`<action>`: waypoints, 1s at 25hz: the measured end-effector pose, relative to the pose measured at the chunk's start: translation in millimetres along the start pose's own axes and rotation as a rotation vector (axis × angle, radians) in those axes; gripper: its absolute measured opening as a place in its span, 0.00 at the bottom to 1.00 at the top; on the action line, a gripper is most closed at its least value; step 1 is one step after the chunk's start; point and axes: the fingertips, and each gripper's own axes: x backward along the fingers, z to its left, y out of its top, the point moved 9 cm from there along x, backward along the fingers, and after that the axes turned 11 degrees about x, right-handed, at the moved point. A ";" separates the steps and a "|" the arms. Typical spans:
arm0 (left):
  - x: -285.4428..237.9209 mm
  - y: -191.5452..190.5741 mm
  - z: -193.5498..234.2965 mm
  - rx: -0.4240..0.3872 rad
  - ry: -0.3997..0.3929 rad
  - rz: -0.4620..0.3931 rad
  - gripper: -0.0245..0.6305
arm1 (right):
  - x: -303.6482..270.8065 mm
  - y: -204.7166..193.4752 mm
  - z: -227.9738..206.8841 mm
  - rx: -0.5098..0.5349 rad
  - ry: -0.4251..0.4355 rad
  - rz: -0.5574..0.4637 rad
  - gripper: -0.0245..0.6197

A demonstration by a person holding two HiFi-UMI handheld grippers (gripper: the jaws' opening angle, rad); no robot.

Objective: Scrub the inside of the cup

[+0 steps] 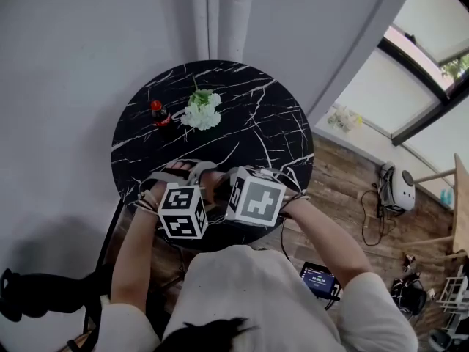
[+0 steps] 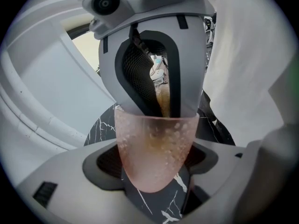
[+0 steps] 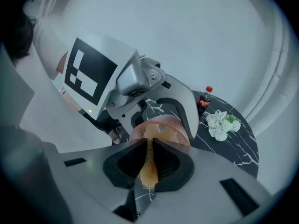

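Pink translucent plastic cup [image 2: 156, 153]: one, over the near part of the round black marble table [image 1: 242, 116], mouth tipped toward the right gripper, evidently so the inside can be reached.
Left gripper [image 2: 154, 164]: jaws clenched on the cup's sides, steadying it.
Right gripper [image 3: 148, 148]: jaws pinched almost together on a tan fibrous scrubbing pad [image 3: 148, 171], whose far end goes into the cup's mouth.
Small red-capped cola bottle [image 1: 159, 113] and white flower bunch [image 1: 201, 110]: far side, well apart, uninvolved.
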 end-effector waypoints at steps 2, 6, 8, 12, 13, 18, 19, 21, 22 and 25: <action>0.5 0.1 0.1 -0.003 0.017 -0.002 0.60 | 1.2 -1.6 -2.5 -0.047 0.013 -0.030 0.12; -0.6 -0.8 -2.5 -0.006 0.030 -0.011 0.60 | -0.3 -4.1 -3.8 -0.098 0.024 -0.059 0.12; -1.2 -1.9 -3.7 -0.007 0.036 -0.018 0.60 | -1.0 -5.0 -3.9 -0.124 0.035 -0.060 0.12; -0.8 -1.5 -3.3 -0.017 0.053 -0.028 0.60 | 0.8 -7.4 -7.2 -0.201 0.066 -0.086 0.12; -0.3 -1.5 -2.8 -0.020 0.058 -0.030 0.60 | 1.4 -8.0 -8.6 -0.228 0.077 -0.098 0.12; 0.3 -0.5 -1.0 -0.035 0.085 -0.036 0.60 | 3.9 -9.8 -13.7 -0.339 0.105 -0.132 0.12; 0.0 -0.6 -1.2 -0.039 0.089 -0.036 0.60 | 3.9 -9.8 -14.3 -0.355 0.108 -0.135 0.12; -0.6 -1.2 -1.2 -0.048 0.103 -0.036 0.60 | 4.4 -9.0 -15.7 -0.390 0.118 -0.146 0.12; -0.6 -1.3 -1.5 -0.053 0.110 -0.035 0.60 | 4.7 -8.9 -16.4 -0.411 0.127 -0.156 0.12; 1.6 -1.4 -4.2 -0.064 0.125 -0.035 0.60 | 5.7 -10.6 -16.3 -0.487 0.170 -0.194 0.12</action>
